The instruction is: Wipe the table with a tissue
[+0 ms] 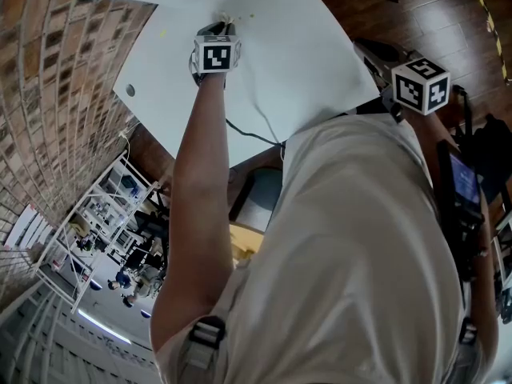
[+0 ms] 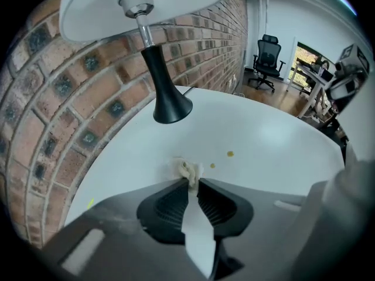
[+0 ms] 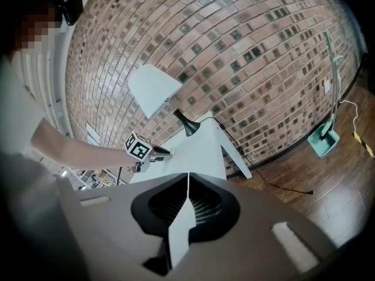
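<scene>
the left gripper (image 2: 191, 184) reaches out at the end of the person's bare arm (image 1: 200, 214) and points steeply down at the white counter (image 2: 275, 139). its fingers (image 2: 171, 204) are closed on a small crumpled tissue (image 2: 188, 170), which sticks out past the tips and touches the counter top. two little yellow-brown spots (image 2: 229, 153) lie on the counter just beside the tissue, on the side away from the brick wall (image 2: 53, 98). beyond the tissue, near the wall, stands the black flared base of a lamp (image 2: 170, 105), with its white shade (image 2: 88, 13) overhead. a thin cable (image 1: 256, 110) runs across the counter and over its edge.

the right gripper (image 3: 187, 179) is held back off the counter, over the wooden floor (image 3: 328, 186), with its fingers (image 3: 170, 202) shut together on nothing. its view looks across at the counter and the left gripper (image 3: 167, 153) at work there. a teal dustpan (image 3: 323, 140) leans by the wall.
</scene>
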{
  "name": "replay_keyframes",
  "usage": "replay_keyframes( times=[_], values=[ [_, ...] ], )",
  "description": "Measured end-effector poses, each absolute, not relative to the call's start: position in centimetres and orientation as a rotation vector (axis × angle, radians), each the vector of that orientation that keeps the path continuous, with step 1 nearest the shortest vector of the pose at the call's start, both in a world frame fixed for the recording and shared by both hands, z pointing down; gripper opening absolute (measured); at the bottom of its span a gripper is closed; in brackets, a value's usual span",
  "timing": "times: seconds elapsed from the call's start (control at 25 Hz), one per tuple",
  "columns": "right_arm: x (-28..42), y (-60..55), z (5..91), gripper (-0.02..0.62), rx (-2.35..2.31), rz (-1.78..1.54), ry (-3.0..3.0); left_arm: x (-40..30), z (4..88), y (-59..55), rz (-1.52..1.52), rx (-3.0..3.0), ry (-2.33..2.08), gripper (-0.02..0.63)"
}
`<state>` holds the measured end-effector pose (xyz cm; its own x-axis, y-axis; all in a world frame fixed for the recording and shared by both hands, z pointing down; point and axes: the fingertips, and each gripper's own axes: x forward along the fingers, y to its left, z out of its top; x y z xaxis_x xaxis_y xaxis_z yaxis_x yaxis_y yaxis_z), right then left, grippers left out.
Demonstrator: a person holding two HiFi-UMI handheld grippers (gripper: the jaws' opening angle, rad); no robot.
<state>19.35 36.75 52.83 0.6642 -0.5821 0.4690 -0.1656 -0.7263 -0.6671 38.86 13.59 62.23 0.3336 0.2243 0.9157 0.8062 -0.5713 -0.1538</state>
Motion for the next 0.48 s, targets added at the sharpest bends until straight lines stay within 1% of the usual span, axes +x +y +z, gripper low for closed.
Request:
replay_keyframes(
  times=[0.24,0.48],
  values=[
    [19.3,37.5,53.1,0.014,-2.276,-0.929,0.593,37.5,62.1,14.0,-1.329,-1.84,-0.88,0.06],
    [19.6,38.5,53.2,0.014,-2.269,-0.922,0.611,36.4,62.5,16.8,-1.325,-1.829,-0.929,0.061]
  ],
)
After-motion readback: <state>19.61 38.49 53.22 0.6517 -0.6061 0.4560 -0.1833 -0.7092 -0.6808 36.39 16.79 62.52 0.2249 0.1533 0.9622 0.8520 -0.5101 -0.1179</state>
